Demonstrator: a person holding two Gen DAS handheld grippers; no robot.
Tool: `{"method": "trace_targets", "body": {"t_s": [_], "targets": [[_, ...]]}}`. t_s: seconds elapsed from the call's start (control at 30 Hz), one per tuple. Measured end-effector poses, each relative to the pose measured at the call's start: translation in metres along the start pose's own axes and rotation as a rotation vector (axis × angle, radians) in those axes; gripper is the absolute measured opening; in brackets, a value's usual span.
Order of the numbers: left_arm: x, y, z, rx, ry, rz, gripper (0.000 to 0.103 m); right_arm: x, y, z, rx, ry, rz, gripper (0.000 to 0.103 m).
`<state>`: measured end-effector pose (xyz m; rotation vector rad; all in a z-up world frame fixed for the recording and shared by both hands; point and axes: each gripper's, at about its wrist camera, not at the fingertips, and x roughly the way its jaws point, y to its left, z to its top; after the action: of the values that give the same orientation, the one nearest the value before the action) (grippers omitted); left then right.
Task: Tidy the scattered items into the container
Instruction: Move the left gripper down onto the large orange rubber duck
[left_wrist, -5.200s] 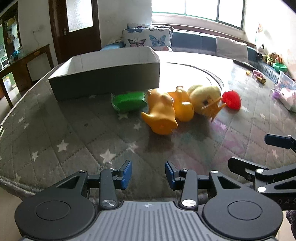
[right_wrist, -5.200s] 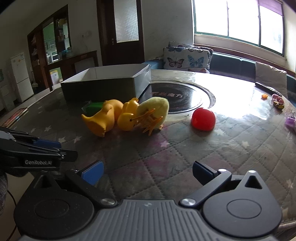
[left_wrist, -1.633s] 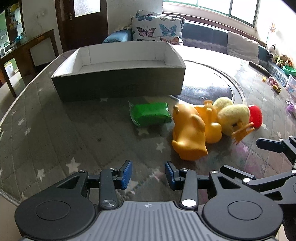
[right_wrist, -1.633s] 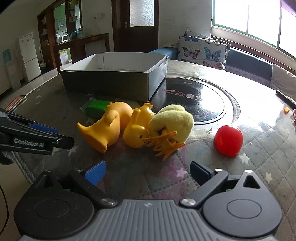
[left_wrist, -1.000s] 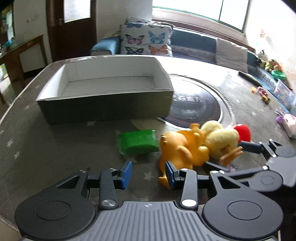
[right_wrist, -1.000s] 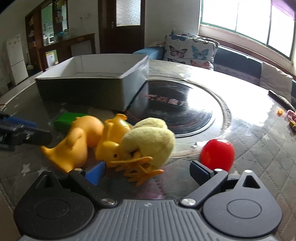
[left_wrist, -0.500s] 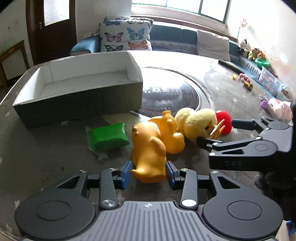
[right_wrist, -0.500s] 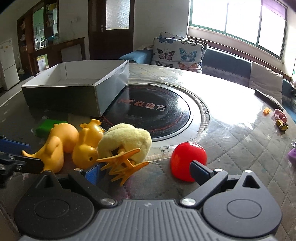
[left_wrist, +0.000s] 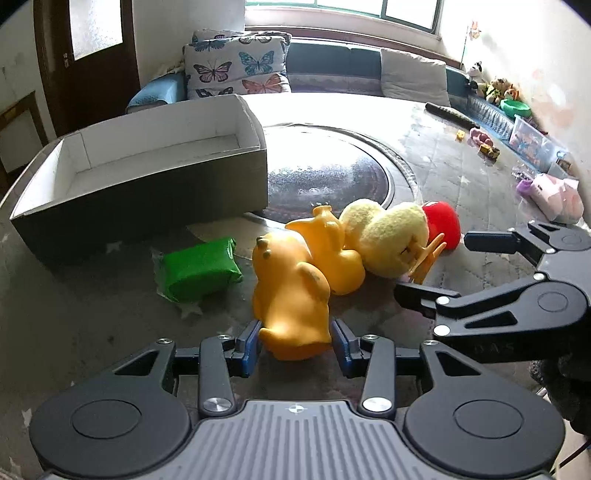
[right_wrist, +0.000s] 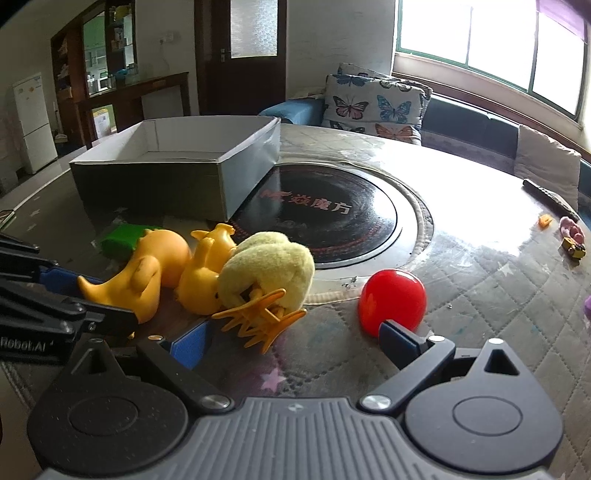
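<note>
Toys in a tight cluster at frame centre of the left wrist view: large orange rubber duck (left_wrist: 291, 291) nearest, smaller orange duck (left_wrist: 332, 254) touching behind it, yellow plush chick (left_wrist: 388, 240) leaning on that one, red ball (left_wrist: 443, 221) just beyond to the right. Green packet (left_wrist: 197, 267) lying apart, left of the ducks. Grey open box (left_wrist: 147, 192) in the upper left, white inside, near wall facing the cluster with a strip of bare table between.

Left gripper (left_wrist: 295, 345) low at bottom centre, blue pads at a narrow spread on either side of the large duck's tail end; pads right at its flanks, firm contact or a sliver of gap not possible to tell. Duck resting on the table (left_wrist: 92, 332).

Right gripper (right_wrist: 291, 341) spread wide at the bottom of its own view, left pad just under the chick's orange feet (right_wrist: 258, 317), right pad in front of the ball's lower edge, holding nothing. Same gripper visible at the right edge of the left wrist view, close beside the chick.

Open quilted cover to the lower left and lower right of the cluster; dark round inset (right_wrist: 332, 214) behind; table rim curving along the far left.
</note>
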<state>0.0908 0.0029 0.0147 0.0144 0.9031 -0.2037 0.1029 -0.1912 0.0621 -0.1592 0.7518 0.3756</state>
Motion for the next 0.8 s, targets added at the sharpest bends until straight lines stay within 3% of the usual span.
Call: {"method": "trace_targets", "body": {"t_s": [0.2,0.63,0.8], "targets": [[-0.006,0.01,-0.004,0.031,-0.002,-0.008,0.043,-0.008,0.004,-0.005,-0.009,0.01,0.045,0.098],[-0.026,0.028,-0.025,0.243,0.001,-0.039,0.043,-0.026,0.027,-0.007,-0.054,0.009,0.215,0.095],[-0.026,0.036,-0.027,0.21,-0.009,-0.065,0.043,-0.023,0.034,-0.001,-0.059,0.011,0.245,0.091]]}}
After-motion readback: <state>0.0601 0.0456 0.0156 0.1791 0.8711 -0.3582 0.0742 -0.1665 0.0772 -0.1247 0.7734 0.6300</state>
